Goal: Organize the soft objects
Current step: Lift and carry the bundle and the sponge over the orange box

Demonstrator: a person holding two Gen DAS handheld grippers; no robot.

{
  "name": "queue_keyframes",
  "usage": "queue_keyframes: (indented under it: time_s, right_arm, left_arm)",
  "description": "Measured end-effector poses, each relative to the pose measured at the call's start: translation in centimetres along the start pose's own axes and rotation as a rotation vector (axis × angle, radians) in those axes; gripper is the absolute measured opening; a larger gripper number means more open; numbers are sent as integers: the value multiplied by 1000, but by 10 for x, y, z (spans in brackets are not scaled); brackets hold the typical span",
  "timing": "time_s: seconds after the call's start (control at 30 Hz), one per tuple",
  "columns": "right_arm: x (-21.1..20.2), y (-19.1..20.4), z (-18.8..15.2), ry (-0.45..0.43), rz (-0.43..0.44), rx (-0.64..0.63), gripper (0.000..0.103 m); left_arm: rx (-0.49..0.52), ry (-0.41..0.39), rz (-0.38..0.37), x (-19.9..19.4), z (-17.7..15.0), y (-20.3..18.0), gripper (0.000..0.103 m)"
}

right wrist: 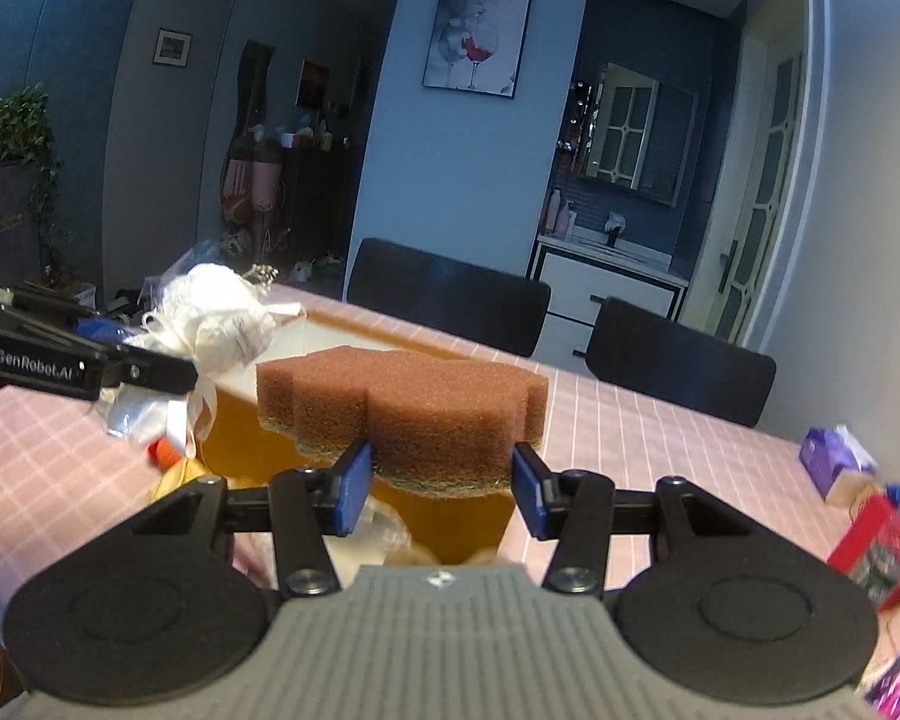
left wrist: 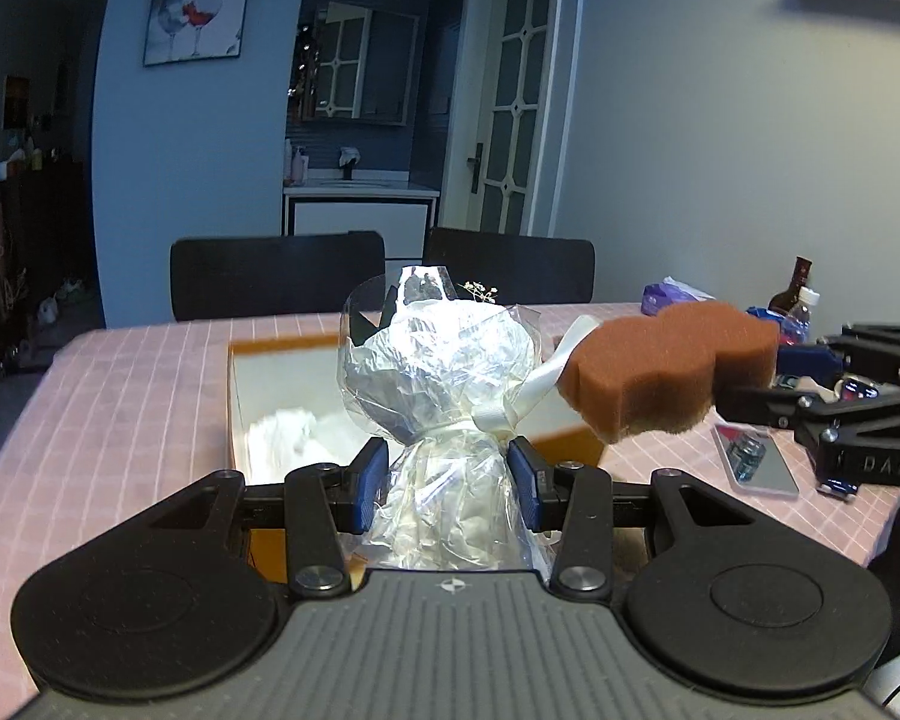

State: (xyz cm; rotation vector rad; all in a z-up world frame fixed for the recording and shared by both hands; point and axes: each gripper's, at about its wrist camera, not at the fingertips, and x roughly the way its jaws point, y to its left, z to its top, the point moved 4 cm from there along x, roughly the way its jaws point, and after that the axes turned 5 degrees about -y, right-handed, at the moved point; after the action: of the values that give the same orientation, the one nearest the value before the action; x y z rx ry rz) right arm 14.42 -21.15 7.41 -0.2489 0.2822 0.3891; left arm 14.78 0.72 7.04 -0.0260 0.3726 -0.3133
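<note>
My left gripper (left wrist: 447,483) is shut on a crinkly clear-wrapped bundle (left wrist: 444,378) tied with a cream ribbon, held upright above an open cardboard box (left wrist: 252,354) with something white inside. My right gripper (right wrist: 444,489) is shut on a brown lobed sponge (right wrist: 402,405), gripped at its near edge and held level over the same box (right wrist: 342,330). In the left wrist view the sponge (left wrist: 672,360) hangs at the right, close beside the bundle. In the right wrist view the bundle (right wrist: 216,318) appears at the left in the other gripper's black fingers.
A pink checked tablecloth (left wrist: 138,384) covers the table. At the right lie a phone (left wrist: 756,462), bottles (left wrist: 795,294) and a purple tissue pack (right wrist: 834,456). A red carton (right wrist: 882,540) stands near the right edge. Two dark chairs (left wrist: 276,270) stand at the far side.
</note>
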Motion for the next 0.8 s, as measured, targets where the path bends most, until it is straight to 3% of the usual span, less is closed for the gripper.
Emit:
queue_keyframes:
  time_s: [0.17,0.33,0.5,0.8]
  right_arm:
    - [36,-6,35,51,6,-62,49]
    - [87,-14,47,118,0,-151,49]
    - [141,-26,37,205,15,-176,49]
    - [215,-26,8,264,56,-219,49]
  left_arm:
    - [5,36,-32,32,28,6,49]
    - [19,108,-24,76,40,10,49]
    - [-33,233,-28,131,38,25,49]
    - [-111,401,20,214,17,53,49]
